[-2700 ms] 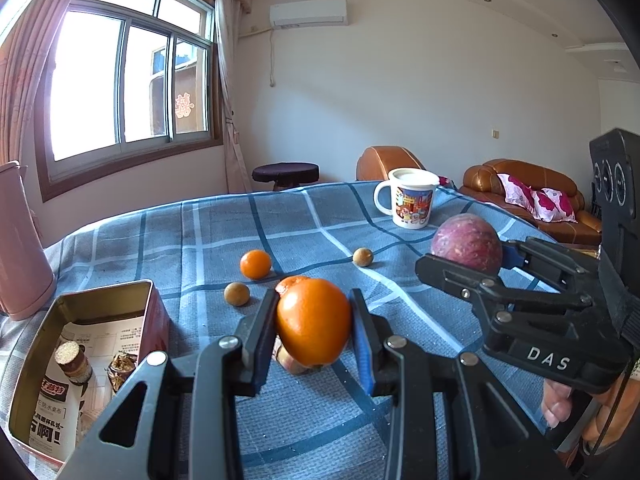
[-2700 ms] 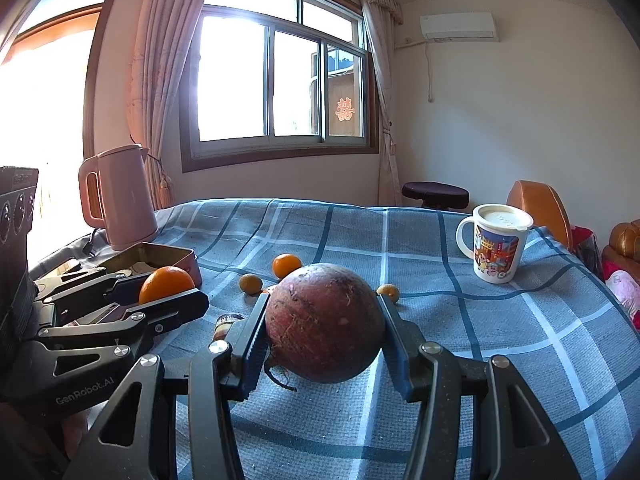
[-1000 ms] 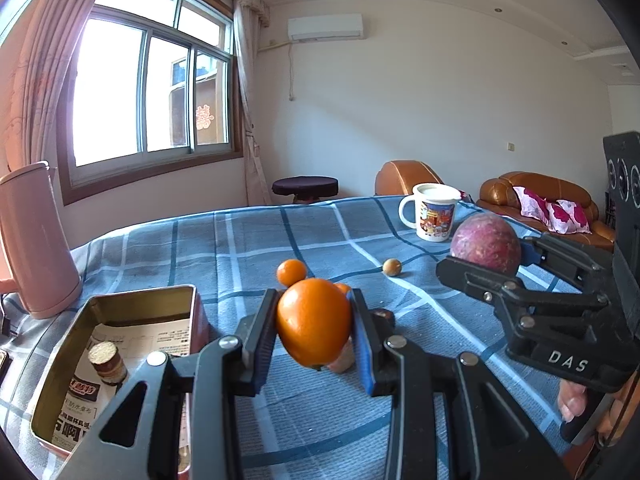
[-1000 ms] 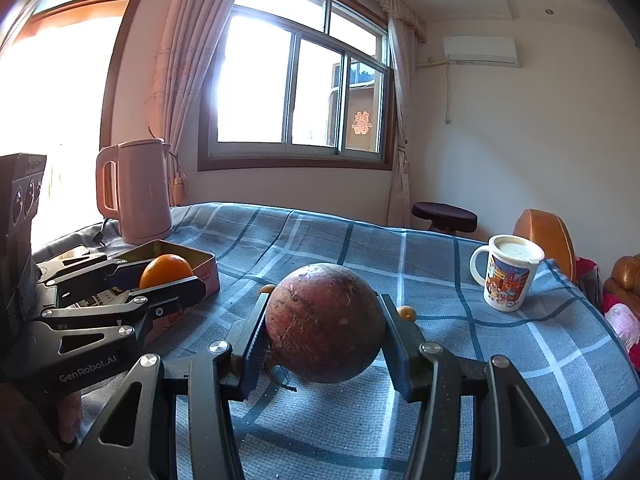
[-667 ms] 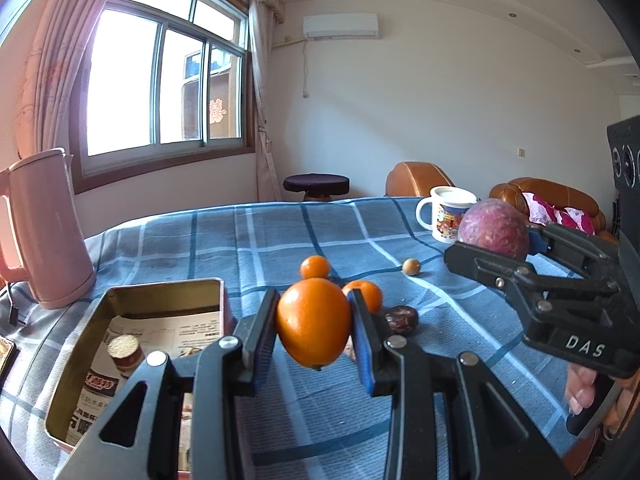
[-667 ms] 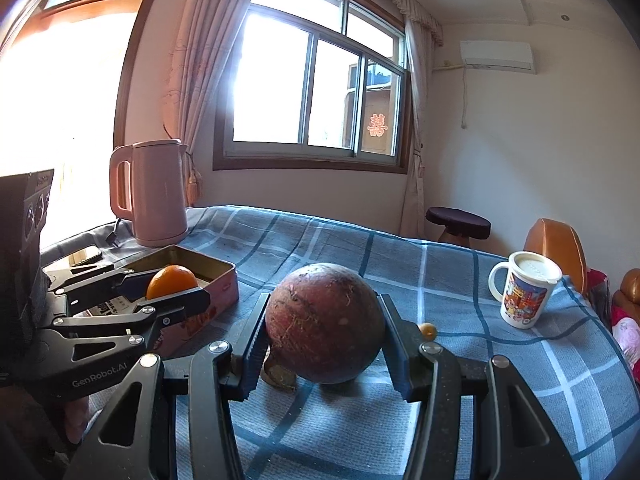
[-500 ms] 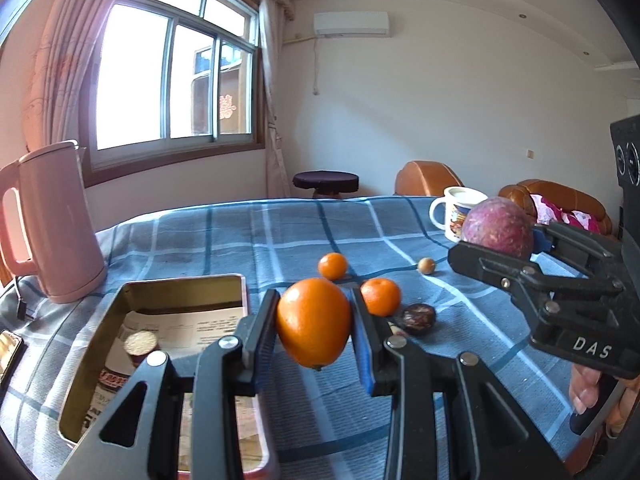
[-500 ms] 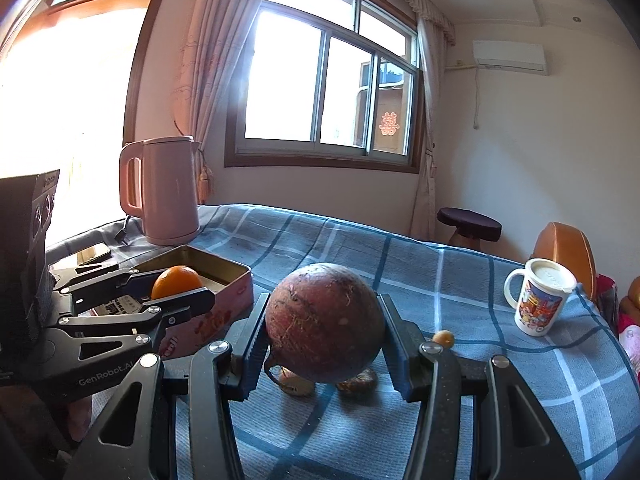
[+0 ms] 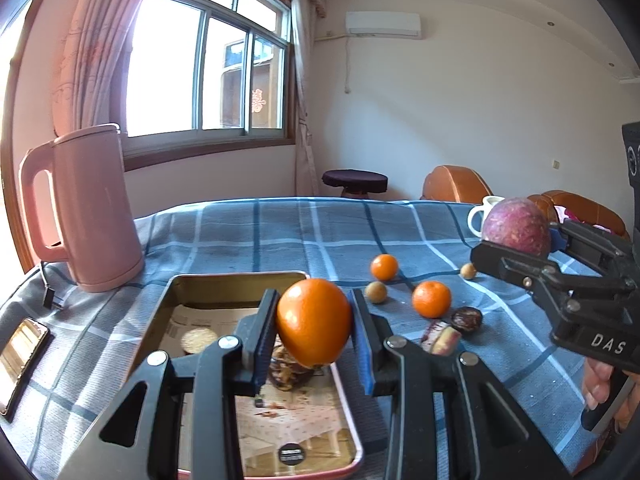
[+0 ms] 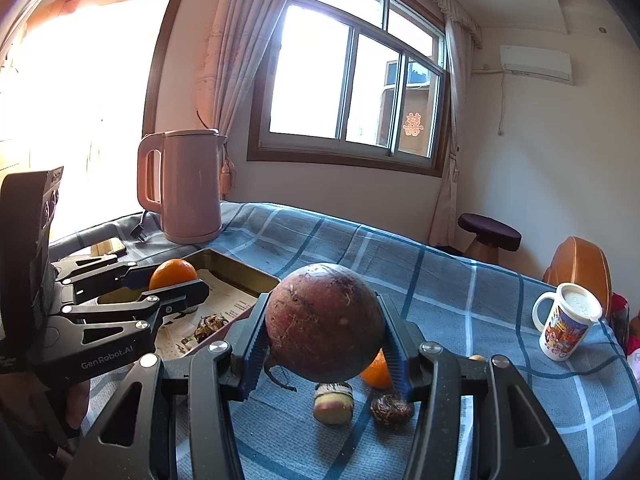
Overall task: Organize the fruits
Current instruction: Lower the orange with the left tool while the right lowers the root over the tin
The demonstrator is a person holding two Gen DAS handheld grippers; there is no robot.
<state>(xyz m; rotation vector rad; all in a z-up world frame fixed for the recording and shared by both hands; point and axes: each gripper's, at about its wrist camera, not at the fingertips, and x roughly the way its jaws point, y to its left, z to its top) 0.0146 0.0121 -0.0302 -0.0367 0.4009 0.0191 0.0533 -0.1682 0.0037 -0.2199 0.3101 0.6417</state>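
My left gripper (image 9: 314,322) is shut on an orange (image 9: 314,321) and holds it above the right edge of an open metal tin (image 9: 208,284); it also shows in the right wrist view (image 10: 172,278). My right gripper (image 10: 325,322) is shut on a large purple passion fruit (image 10: 325,322), held above the blue checked tablecloth (image 9: 320,232) to the right of the tin; the fruit also shows in the left wrist view (image 9: 516,227). Two small oranges (image 9: 431,299) (image 9: 384,267), small brown fruits (image 9: 376,292) and a dark wrinkled fruit (image 9: 466,320) lie on the cloth.
A pink kettle (image 9: 84,208) stands behind the tin. A phone (image 9: 20,360) lies at the left edge. A printed mug (image 10: 568,328) stands at the far right. The tin holds paper, a biscuit (image 9: 199,338) and a dark dried piece (image 10: 210,326). A cut fruit piece (image 10: 333,402) lies on the cloth.
Both grippers have swung left with their fruits. The orange has gone from over the cloth to above the tin's right edge. The kettle has come further into view.
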